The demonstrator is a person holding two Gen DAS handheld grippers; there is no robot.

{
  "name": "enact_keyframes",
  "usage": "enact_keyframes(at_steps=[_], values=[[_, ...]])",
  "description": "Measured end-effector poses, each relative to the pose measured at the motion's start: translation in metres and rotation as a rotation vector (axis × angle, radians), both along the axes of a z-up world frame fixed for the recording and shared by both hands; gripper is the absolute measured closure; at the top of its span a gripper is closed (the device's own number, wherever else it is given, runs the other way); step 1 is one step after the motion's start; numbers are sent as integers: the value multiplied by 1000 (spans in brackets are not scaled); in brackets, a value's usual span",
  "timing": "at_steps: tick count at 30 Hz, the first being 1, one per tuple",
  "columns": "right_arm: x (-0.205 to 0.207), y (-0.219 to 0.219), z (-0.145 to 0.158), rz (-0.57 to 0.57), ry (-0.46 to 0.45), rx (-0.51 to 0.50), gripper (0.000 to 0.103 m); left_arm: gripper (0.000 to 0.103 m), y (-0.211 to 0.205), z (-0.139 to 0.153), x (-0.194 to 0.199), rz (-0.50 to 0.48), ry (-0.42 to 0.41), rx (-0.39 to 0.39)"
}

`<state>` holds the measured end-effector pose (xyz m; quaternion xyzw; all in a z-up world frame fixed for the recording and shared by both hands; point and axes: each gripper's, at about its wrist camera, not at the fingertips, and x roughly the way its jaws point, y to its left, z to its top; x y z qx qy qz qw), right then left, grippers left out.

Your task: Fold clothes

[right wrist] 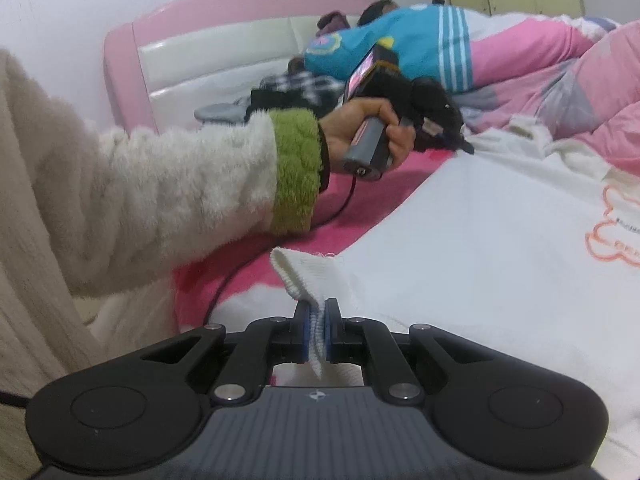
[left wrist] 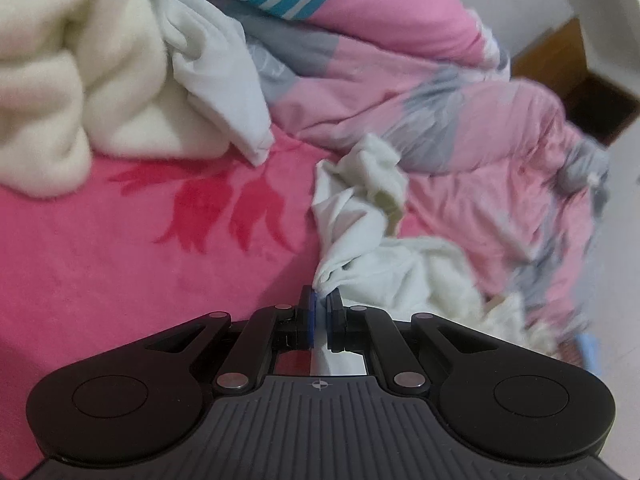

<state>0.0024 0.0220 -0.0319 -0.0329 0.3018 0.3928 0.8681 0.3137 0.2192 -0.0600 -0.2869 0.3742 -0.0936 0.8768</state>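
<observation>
A white garment (right wrist: 480, 240) with an orange outline print lies spread on the pink bed sheet (right wrist: 360, 184). My right gripper (right wrist: 318, 320) is shut on its ribbed white hem (right wrist: 308, 272), which stands up between the blue pads. In the left wrist view the same white garment (left wrist: 360, 216) is bunched and crumpled, and my left gripper (left wrist: 320, 308) is shut on a pinched fold of it. The right wrist view also shows the left gripper (right wrist: 468, 148) farther up the bed, held by a hand (right wrist: 360, 128) in a fluffy white sleeve with a green cuff.
A cream fleece and white cloth pile (left wrist: 80, 80) sits at the left. A pink and grey quilt (left wrist: 460, 100) is heaped behind the garment. A person in a blue striped top (right wrist: 400, 48) lies near the pink headboard (right wrist: 224, 28). A black cable (right wrist: 240, 276) trails across the sheet.
</observation>
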Motion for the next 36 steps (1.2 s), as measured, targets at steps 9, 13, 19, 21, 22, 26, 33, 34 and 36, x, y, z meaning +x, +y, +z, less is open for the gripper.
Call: enact_keyframes(at_steps=[9, 13, 19, 21, 22, 26, 33, 34, 36], values=[[0, 7, -16, -2, 24, -48, 96, 74, 1, -1, -2, 42, 74, 37], [-5, 11, -18, -5, -1, -74, 95, 68, 6, 38, -26, 113, 29, 171], [-21, 22, -14, -14, -44, -117, 82, 63, -3, 96, -92, 10, -70, 309], [-29, 21, -12, -12, -42, -100, 81, 60, -21, 100, -120, -60, -85, 386], [-32, 19, -11, -12, -31, -81, 81, 60, -33, 98, -135, -101, -88, 418], [-39, -9, -3, -61, 36, 30, 81, 60, -79, 76, -196, -266, -82, 493], [-51, -160, 16, -484, 198, 276, 81, 60, -124, 31, -266, -363, -83, 572], [-57, -190, 18, -572, 219, 321, 81, 60, -125, 29, -272, -353, -89, 581], [-74, -242, 18, -744, 230, 389, 76, 60, -122, 34, -277, -331, -104, 564]])
